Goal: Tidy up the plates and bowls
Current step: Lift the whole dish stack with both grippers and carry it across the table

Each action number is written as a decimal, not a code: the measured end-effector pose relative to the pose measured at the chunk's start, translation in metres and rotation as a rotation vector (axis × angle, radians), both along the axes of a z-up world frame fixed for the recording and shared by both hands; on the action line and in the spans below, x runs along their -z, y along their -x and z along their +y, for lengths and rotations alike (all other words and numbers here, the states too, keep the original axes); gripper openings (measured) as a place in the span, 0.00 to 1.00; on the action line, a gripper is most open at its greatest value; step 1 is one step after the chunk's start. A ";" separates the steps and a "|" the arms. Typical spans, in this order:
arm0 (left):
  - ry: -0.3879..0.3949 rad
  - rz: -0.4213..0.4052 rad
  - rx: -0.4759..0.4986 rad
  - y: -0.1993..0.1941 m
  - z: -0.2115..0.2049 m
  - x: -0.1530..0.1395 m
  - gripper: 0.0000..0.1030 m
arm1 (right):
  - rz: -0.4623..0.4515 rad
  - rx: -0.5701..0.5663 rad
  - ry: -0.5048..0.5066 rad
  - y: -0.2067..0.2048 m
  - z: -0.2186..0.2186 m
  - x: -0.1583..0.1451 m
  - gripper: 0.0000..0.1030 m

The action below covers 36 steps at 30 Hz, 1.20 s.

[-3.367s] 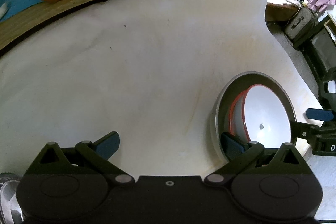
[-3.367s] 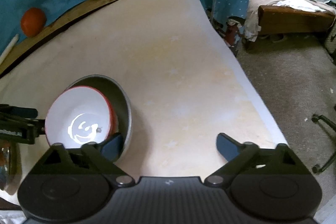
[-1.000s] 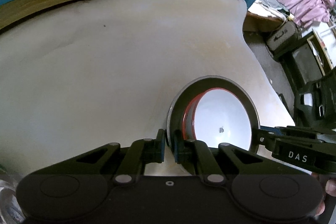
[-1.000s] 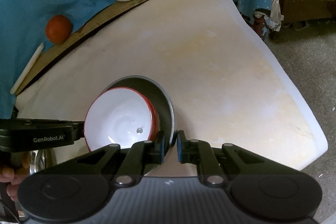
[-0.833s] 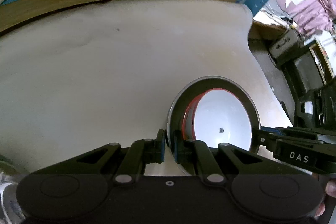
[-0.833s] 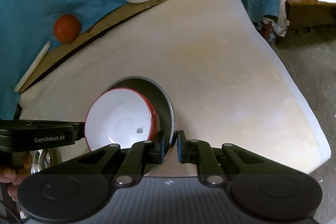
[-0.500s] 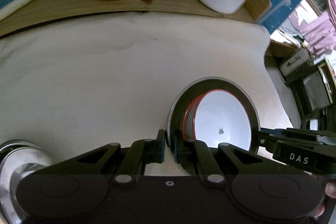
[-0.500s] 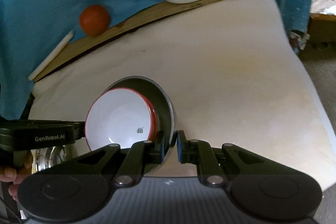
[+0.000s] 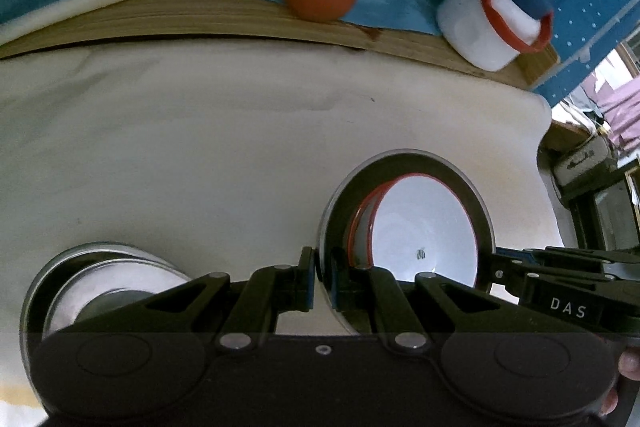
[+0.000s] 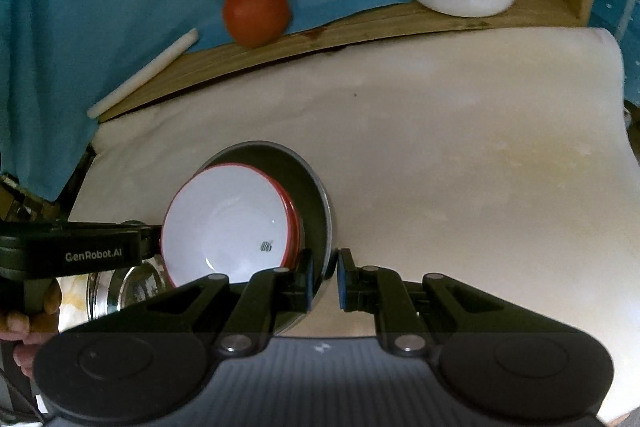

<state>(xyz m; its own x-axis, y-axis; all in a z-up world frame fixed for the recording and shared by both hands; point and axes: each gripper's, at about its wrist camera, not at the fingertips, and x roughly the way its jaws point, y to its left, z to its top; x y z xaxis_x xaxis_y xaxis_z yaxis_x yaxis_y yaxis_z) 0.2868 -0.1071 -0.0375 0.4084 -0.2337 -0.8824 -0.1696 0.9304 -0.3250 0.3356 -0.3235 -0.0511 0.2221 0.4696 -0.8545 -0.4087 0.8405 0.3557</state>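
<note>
— Where's the pan [image 9: 404, 163]?
— Above the cream desk [image 9: 200, 155], tilted, with the white bowl [image 9: 424, 227] inside — left tongs [image 9: 322, 277] and right tongs [image 10: 324, 277] clamped tight on opposite rims, both angled downward.
— Any writing?
— "DAS" on the right tongs, "GenRobot.AI" on the left.

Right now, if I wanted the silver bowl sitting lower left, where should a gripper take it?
Take the silver bowl by its thin upturned rim, coming from above, one finger inside and one outside. Its rounded wall offers no flat faces, judging by what shows.
</note>
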 end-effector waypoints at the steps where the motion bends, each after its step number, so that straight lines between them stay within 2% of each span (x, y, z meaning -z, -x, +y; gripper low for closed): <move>1: 0.000 0.000 -0.008 0.001 0.003 -0.001 0.06 | -0.001 -0.006 0.000 0.001 0.004 0.000 0.13; 10: 0.004 -0.002 -0.074 0.015 0.022 -0.006 0.06 | -0.004 -0.068 -0.001 0.001 0.027 -0.003 0.13; 20: -0.050 0.049 -0.184 0.033 0.042 -0.024 0.06 | -0.010 -0.168 -0.016 0.000 0.064 -0.008 0.13; 36: -0.079 0.063 -0.340 0.087 0.079 -0.038 0.06 | -0.012 -0.366 -0.031 0.026 0.123 -0.014 0.13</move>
